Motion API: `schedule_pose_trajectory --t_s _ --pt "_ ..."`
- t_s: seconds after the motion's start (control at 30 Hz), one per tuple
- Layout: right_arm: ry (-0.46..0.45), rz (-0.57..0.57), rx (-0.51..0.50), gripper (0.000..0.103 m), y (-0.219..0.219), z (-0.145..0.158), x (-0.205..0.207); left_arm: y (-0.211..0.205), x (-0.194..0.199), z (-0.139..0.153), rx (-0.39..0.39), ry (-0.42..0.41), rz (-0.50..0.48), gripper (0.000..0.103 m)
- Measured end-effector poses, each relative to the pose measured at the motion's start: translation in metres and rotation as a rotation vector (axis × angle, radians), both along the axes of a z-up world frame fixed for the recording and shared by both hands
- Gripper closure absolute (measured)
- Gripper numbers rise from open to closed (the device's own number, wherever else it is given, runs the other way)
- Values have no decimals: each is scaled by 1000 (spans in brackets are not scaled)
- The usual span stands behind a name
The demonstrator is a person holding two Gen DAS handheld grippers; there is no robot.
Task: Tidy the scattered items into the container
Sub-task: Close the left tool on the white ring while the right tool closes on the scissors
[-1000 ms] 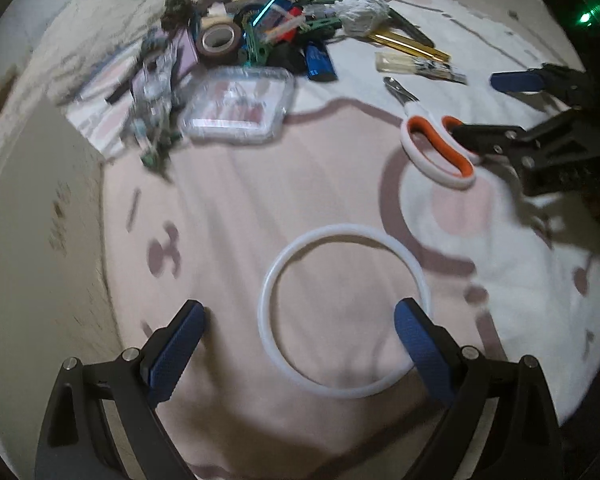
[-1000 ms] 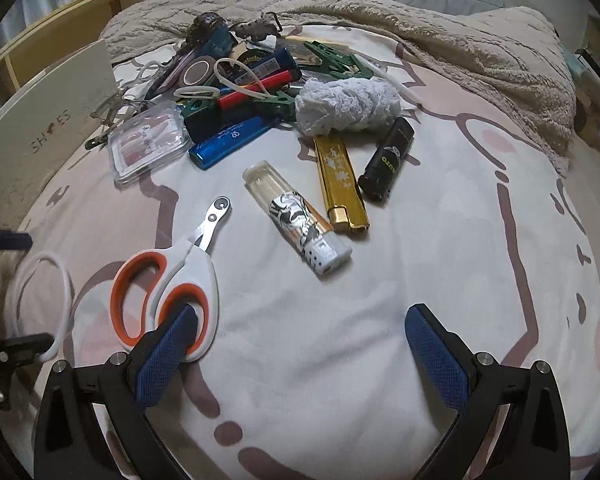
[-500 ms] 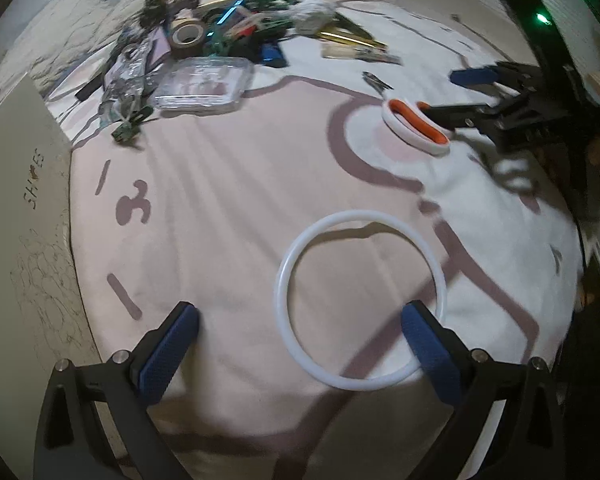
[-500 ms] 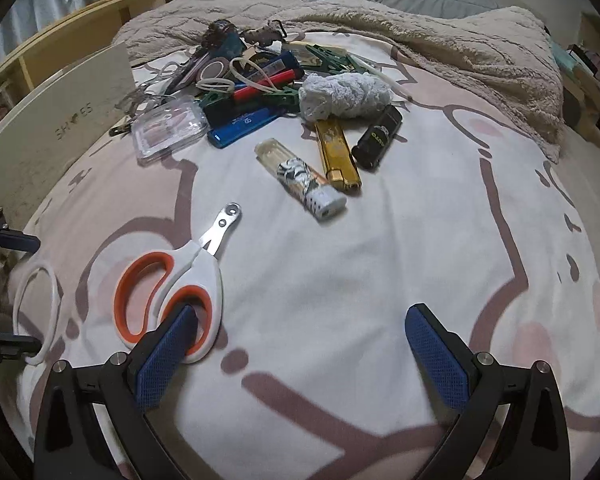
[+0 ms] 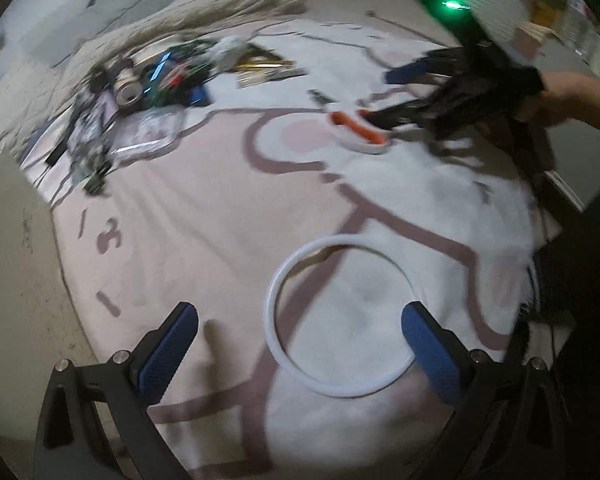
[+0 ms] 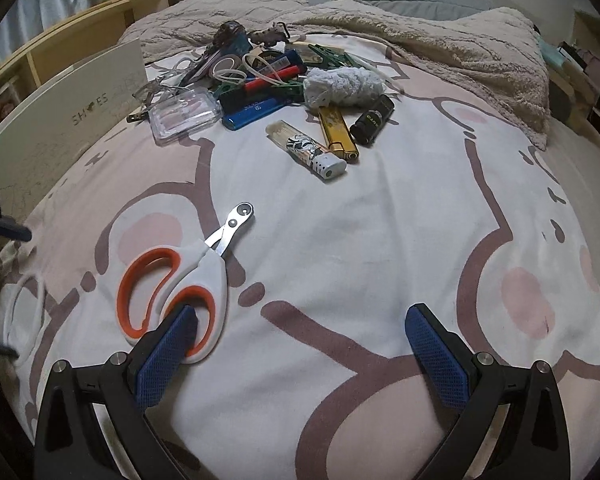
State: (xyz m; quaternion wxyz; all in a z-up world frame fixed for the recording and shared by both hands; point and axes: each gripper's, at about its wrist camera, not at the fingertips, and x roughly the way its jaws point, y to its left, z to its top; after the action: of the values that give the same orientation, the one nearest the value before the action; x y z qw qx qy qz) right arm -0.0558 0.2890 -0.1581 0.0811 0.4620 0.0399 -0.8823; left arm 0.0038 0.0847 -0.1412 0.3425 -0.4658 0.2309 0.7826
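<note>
My left gripper (image 5: 298, 332) stands open low over the bedsheet. A white ring (image 5: 272, 300) lies flat between its fingers, nearer the right one, and neither pad presses on it. My right gripper (image 6: 300, 328) is open too, and nothing is between its pads. Its left finger (image 6: 168, 356) overlaps the handle of white-and-orange scissors (image 6: 204, 276), which lie on the sheet. The left wrist view shows that gripper (image 5: 384, 96) in a hand (image 5: 560, 92) over the scissors (image 5: 356, 132). A white shoe box (image 6: 60, 128) stands at the left.
A pile of small items (image 6: 260, 76) lies further back, with a clear plastic case (image 6: 184, 114), a blue lighter (image 6: 252, 112), a patterned lighter (image 6: 312, 152), a gold one (image 6: 338, 132), a black one (image 6: 372, 120) and a white knitted cloth (image 6: 340, 86). A beige blanket (image 6: 460, 48) is heaped behind. The bed edge drops off at the right (image 5: 540, 240).
The left gripper's view has rolled and shifted, and its jaws stand slightly wider; the ring now sits toward the right finger. The right gripper has drawn back from the pile, scissors still by its left finger.
</note>
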Motion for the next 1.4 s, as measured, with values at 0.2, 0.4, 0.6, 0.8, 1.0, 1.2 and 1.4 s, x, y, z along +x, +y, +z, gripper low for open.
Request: schedule_pose_trajectory --t_s 0.2,0.4,0.6,0.8,1.0,1.2,1.4 --pt "-2 0 -4 0 1 -1 0 5 0 0 42 -36 -17 1" --pt "11 1 -18 0 3 -2 1 -2 -5 13 144 -53 12 1" --pt "9 3 -17 0 3 -1 1 9 7 1 101 -91 -49 1" --pt "-2 6 -17 0 3 1 0 12 16 -12 42 -70 -86 1" --pt "-25 65 -45 0 -6 19 1 6 12 -17 56 -102 -56 1" --pt "-14 199 2 0 -49 29 10 7 10 -17 46 -114 -47 4" --pt "-77 211 80 0 -70 14 5 -1 7 -12 51 -109 -29 18"
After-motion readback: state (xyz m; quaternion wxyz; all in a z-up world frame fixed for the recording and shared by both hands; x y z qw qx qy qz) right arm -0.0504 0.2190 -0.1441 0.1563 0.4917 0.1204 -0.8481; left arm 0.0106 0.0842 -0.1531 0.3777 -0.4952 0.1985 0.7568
